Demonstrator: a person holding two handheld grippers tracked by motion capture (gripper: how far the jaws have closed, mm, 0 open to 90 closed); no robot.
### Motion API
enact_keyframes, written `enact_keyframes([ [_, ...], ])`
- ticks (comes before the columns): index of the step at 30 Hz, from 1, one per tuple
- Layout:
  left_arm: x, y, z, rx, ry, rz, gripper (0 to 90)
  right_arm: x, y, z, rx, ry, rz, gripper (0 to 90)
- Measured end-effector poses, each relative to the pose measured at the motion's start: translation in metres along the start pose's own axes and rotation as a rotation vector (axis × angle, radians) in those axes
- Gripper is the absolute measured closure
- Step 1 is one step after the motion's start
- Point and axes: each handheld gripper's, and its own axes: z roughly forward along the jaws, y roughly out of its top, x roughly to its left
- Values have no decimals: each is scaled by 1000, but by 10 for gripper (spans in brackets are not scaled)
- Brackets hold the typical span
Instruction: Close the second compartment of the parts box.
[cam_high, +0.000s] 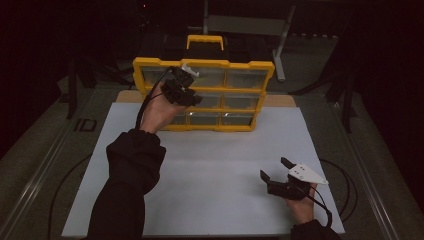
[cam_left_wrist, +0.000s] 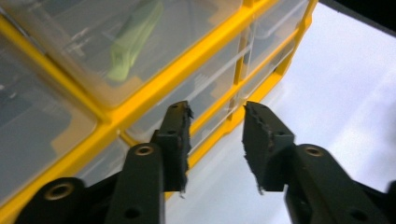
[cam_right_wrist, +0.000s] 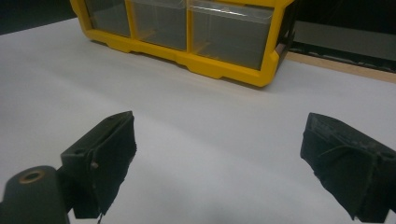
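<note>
Jaws apart, left gripper (cam_high: 189, 82) faces unlabelled yellow organiser (cam_high: 250, 67).

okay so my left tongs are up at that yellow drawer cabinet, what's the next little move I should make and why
Probably ease the left tongs forward onto the lip of the clear drawer straight ahead, then close. They are open and empty, aimed at the front of the yellow cabinet, and every drawer looks shut. A green item sits in another drawer up and to the left. The right tongs rest open, low over the white board.

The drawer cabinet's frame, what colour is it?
Yellow; the drawer cabinet shows it best in the high view.
</note>
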Motion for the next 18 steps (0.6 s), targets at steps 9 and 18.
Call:
enact_keyframes([
  [9,-3,-15,-12,-12,-17,23,520,1,0,1,1,2,-8,102],
  [18,-9,-30,-19,-15,-31,39,376,1,0,1,1,1,-9,102],
])
